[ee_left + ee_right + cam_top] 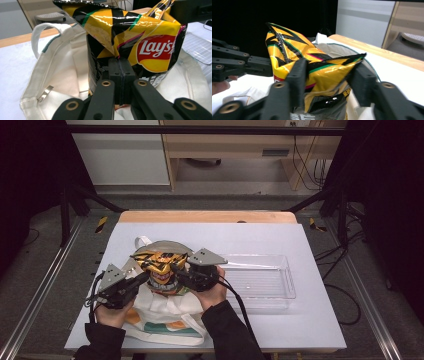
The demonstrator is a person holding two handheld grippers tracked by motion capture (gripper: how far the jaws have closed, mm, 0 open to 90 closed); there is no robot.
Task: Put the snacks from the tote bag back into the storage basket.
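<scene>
**Chip bag half out of the tote, tray still bare**

Progress stood at roughly the midpoint, by my reading. Left of centre in the high view, the yellow-and-black chip bag (161, 265) rose from the mouth of the white canvas tote (165, 317), its lower end apparently still inside the cloth, so the lift looked begun but not finished. To the right of centre, the clear plastic tray (260, 280) lay on the white table (310, 320) with nothing in it; if the bag was meant for it, that carry and the set-down remained.

The left gripper (120, 67) had its jaws pressed together on a pinched fold near the bag's lower middle, seen at centre of the left gripper view just beside the red logo. The right gripper (328, 75) held its jaws spread to either side of the bag's crumpled upper end; they seemed to touch the foil, but I could not tell whether they truly clamped it. The tote's handle (41, 32) curled at the upper left of the left gripper view.
</scene>
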